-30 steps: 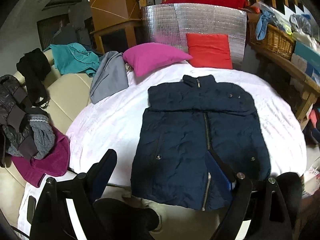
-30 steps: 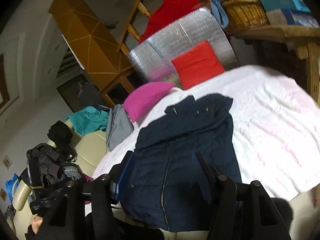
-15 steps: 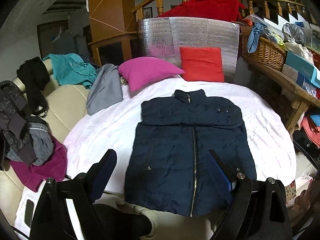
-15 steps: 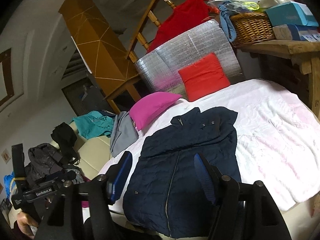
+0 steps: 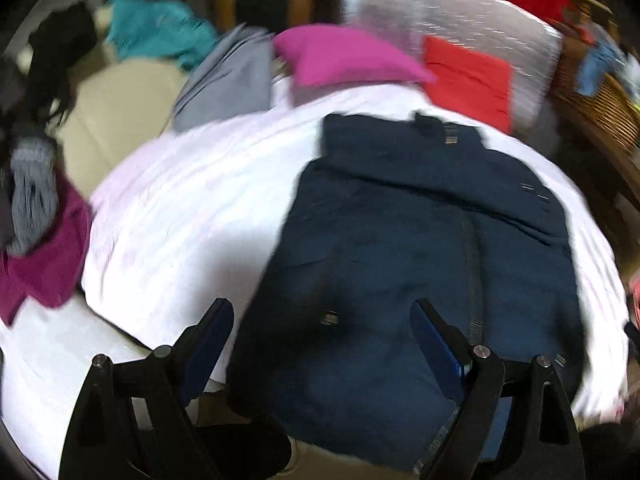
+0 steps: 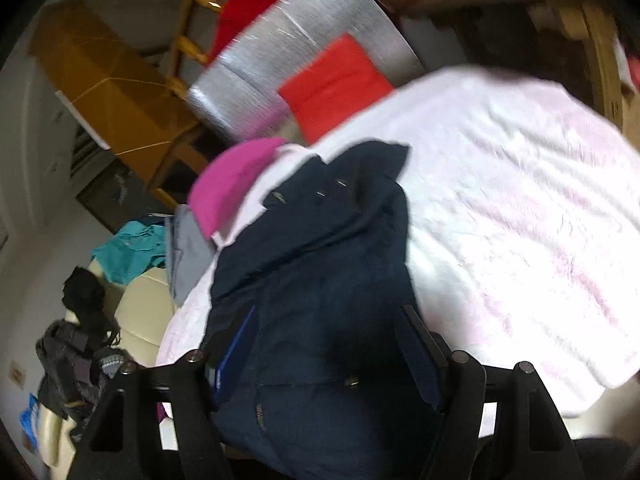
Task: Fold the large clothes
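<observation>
Jacket [image 5: 420,248] flat on sheet [image 5: 192,208], two cushions [image 5: 344,56] behind it — garments piled left

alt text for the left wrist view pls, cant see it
A navy zip-up puffer jacket lies flat on a white sheet, with the open left tongs above its hem, nothing between them. Behind it sit a magenta pillow and a red pillow; the picture is motion-blurred.

Bare white sheet [image 5: 192,208] open left of the navy jacket [image 5: 420,248], pillows [image 5: 344,56] blocking far edge, clothes pile [image 5: 36,216] crowding near left
</observation>
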Demonstrator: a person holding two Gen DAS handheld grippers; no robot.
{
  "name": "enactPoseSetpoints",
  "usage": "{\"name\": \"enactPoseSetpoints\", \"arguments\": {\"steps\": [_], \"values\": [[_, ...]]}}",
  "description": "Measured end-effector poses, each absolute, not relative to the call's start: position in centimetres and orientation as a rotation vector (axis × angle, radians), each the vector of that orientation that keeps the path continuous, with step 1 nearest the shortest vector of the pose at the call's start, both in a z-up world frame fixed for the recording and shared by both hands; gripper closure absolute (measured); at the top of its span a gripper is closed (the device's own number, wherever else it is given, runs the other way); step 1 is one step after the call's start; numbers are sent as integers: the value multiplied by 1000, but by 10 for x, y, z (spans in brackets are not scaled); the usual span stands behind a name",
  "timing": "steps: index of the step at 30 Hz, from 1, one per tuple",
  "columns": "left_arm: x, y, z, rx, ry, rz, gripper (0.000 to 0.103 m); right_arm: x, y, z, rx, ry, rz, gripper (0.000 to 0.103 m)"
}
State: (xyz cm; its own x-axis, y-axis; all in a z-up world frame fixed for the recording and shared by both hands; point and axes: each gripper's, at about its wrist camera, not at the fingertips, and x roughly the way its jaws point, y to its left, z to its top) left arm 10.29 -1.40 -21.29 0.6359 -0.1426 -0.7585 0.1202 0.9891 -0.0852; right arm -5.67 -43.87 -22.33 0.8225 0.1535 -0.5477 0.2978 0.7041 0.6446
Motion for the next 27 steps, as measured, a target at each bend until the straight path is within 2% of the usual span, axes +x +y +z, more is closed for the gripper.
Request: {"name": "enactPoseSetpoints", "arguments": {"steps": [8,15,20,22,27], "values": [[137,21,-251,-78,943,-102,13,-37,-474,-263,888,647,-44,29],[164,44,-278,-105,1027,-113,13,-17,-463,-287,832,754,-58,44],[168,45,-281,-126,1044,-187,23,-12,-462,-294,826,767,-73,45],[165,46,-283,-125,1050,-209,33,-14,-463,-296,832,765,-82,45],[159,41,-289,-89,1063,-202,35,-21,-465,-300,850,767,-109,45]]}}
